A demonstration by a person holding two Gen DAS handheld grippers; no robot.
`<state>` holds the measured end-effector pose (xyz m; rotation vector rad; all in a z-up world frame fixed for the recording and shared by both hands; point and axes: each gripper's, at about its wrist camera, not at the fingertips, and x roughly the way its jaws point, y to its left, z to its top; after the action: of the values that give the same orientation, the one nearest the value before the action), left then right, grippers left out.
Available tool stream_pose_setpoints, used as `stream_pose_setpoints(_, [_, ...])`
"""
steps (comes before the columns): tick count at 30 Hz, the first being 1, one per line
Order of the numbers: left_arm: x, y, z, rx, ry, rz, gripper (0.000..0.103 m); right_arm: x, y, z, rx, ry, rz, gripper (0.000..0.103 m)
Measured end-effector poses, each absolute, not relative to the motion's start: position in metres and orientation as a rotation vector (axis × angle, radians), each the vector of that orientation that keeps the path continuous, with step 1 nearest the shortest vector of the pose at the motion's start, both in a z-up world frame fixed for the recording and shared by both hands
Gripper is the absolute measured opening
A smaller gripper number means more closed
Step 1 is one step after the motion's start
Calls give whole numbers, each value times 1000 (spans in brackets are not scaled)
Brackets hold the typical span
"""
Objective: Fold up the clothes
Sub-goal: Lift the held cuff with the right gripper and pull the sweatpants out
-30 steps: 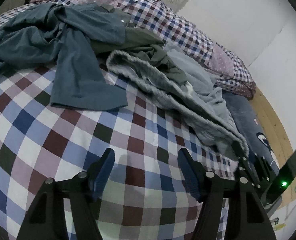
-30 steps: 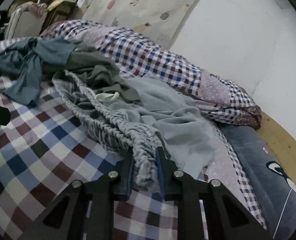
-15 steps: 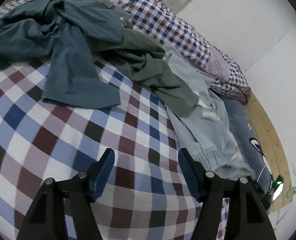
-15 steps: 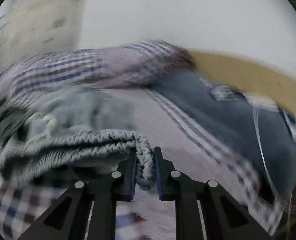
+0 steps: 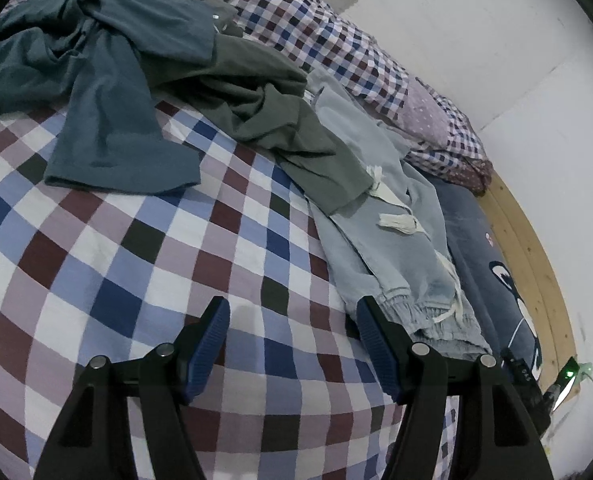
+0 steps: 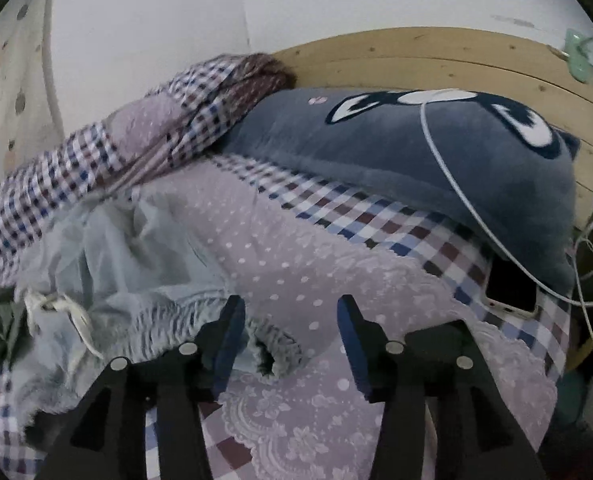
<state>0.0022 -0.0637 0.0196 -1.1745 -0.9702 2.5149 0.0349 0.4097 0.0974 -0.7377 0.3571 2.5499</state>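
- Left gripper (image 5: 292, 346), black arms with blue ribbed pads, stands at the bottom centre of the left wrist view; jaws spread wide with nothing between them; it hangs over the checked bedsheet (image 5: 144, 264) of white, blue, maroon and lilac squares.
- Right gripper (image 6: 290, 336), same build, sits at the bottom centre of the right wrist view; jaws wide apart and holding nothing; a grey ribbed knit garment (image 6: 152, 324) lies just beside its left finger, its open cuff end lying between the fingers.
- Teal blue-green T-shirt (image 5: 104, 92) lies crumpled in the upper left of the left wrist view; one end spreads flat onto the sheet.
- Dark olive-grey garment (image 5: 272, 120) lies bunched at upper centre, overlapping the T-shirt's edge and lying over the pale trousers.
- Pale blue drawstring trousers (image 5: 400, 240) run from centre to lower right of the left wrist view; white cords show; the elastic cuff lies just beside the left gripper's right finger.
- Small-checked quilt (image 5: 336, 40) with lilac dotted panels is heaped along the upper edge against the white wall.
- Dark blue plush pillow (image 6: 436, 152) with a cartoon face fills the upper right of the right wrist view; a white cable (image 6: 452, 176) crosses it; a phone (image 6: 510, 290) lies at its lower right edge; wooden headboard (image 6: 456, 60) behind.
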Motion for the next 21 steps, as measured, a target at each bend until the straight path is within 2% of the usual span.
stream_pose_setpoints(5, [3, -64, 18, -1177, -984, 2504, 69, 33, 366, 100, -774, 334, 2764, 56])
stream_pose_setpoints(9, [2, -67, 16, -1181, -1007, 2490, 69, 20, 298, 87, -955, 155, 2996, 58])
stream_pose_setpoints(13, [-1, -71, 15, -1184, -1029, 2479, 69, 15, 238, 70, -1165, 86, 3179, 58])
stream_pose_setpoints(17, [-1, -74, 14, -1188, -1044, 2465, 69, 13, 188, 55, -1285, -105, 3238, 58])
stream_pose_setpoints(21, [-1, -76, 14, -1188, -1049, 2450, 69, 7, 164, 38, -1345, -182, 3198, 59])
